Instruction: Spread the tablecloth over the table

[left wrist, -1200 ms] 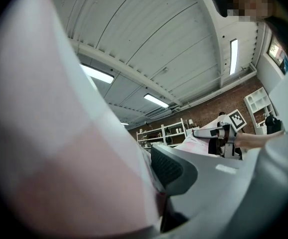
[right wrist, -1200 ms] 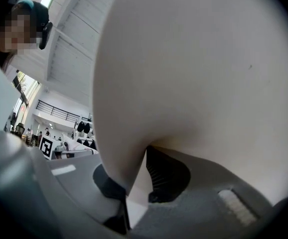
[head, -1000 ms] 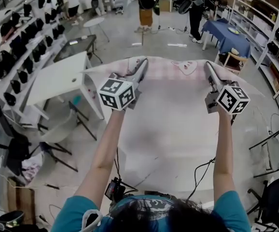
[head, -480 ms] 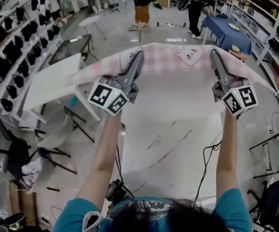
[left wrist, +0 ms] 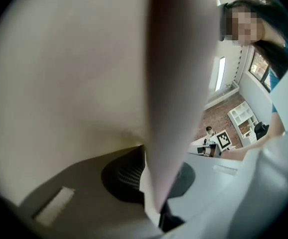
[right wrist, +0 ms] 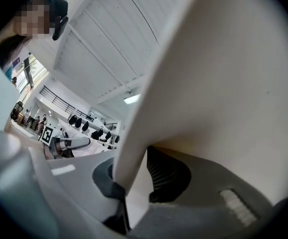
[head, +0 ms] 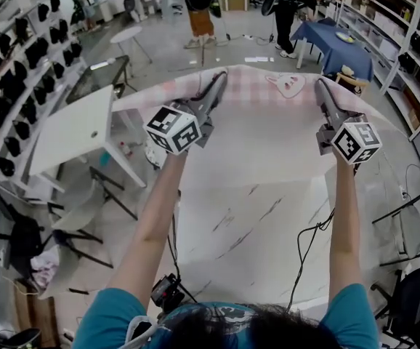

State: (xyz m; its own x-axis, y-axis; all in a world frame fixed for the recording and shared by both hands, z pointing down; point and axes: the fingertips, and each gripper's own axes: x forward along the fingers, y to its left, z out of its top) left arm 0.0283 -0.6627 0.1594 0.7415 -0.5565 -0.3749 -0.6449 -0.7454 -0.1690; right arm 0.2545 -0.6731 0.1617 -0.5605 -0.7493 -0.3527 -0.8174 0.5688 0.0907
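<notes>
The tablecloth hangs in the air in front of me, its pale underside toward me. Its pink checked far edge carries a cat face. My left gripper pinches that edge on the left; its jaws have just been closing and the cloth sits between the pads. On the right, my right gripper is shut on the same edge, and a fold of cloth runs down between its pads. Below the cloth, the white tabletop with dark streaks shows.
A white side table stands at the left with chairs below it. Racks of dark objects line the left wall and shelving the right. A blue-covered table and standing people are at the back. Cables hang near me.
Both grippers have carried the cloth's checked edge up and away from me. The streaked tabletop has come into view beneath the raised cloth.
</notes>
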